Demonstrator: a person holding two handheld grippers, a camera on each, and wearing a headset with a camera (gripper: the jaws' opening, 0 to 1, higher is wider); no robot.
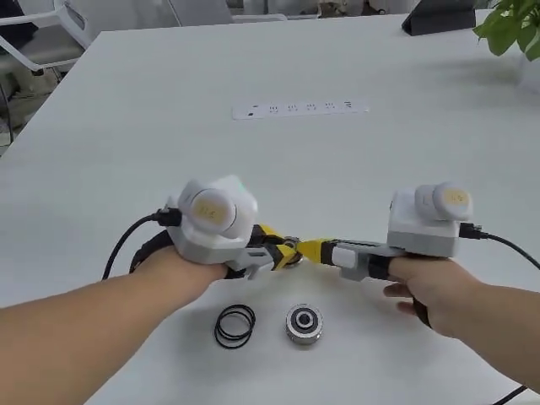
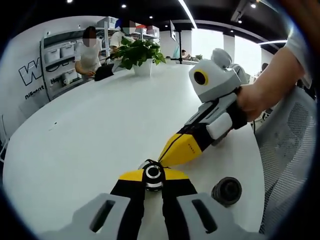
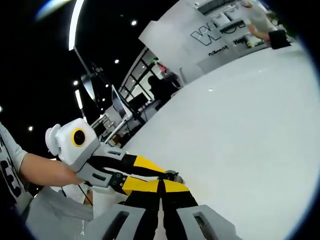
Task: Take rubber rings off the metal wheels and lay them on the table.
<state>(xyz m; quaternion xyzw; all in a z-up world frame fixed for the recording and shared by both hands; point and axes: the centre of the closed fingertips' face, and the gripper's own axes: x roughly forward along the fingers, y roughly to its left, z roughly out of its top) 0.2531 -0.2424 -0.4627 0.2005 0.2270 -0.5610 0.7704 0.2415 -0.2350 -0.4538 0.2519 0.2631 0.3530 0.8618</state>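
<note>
In the head view, your left gripper (image 1: pixel 278 251) comes in from the left and your right gripper (image 1: pixel 310 251) from the right. Their yellow tips meet just above the counter (image 1: pixel 152 143), with a small metal wheel (image 1: pixel 292 251) between them. Below them, a few loose rubber rings (image 1: pixel 234 325) lie overlapping on the counter. A second wheel (image 1: pixel 303 324) lies flat just beside the rings.

In the left gripper view, your left gripper (image 2: pixel 153 176) has its jaws closed on the metal wheel (image 2: pixel 153 172), gripping it on both sides with the hub facing the camera. The right gripper's tip (image 2: pixel 172 152) touches the wheel's upper edge. The second wheel (image 2: pixel 227 191) lies on the counter to the right.

In the right gripper view, your right gripper (image 3: pixel 161 184) has its jaws drawn together with barely a slit between them. Their tips are against the metal wheel (image 3: pixel 172 176), which is held in the left gripper (image 3: pixel 150 167). They may be pinching a ring's edge, but it is too small to tell.

The main risk is a slip. If the tips catch only a sliver of rubber, the ring can snap back onto the wheel or spring off and fly clear of the counter. Pulling off-axis could twist the wheel out of the left jaws, and it would drop onto the rings already laid down. A dropped wheel could also roll.
</note>
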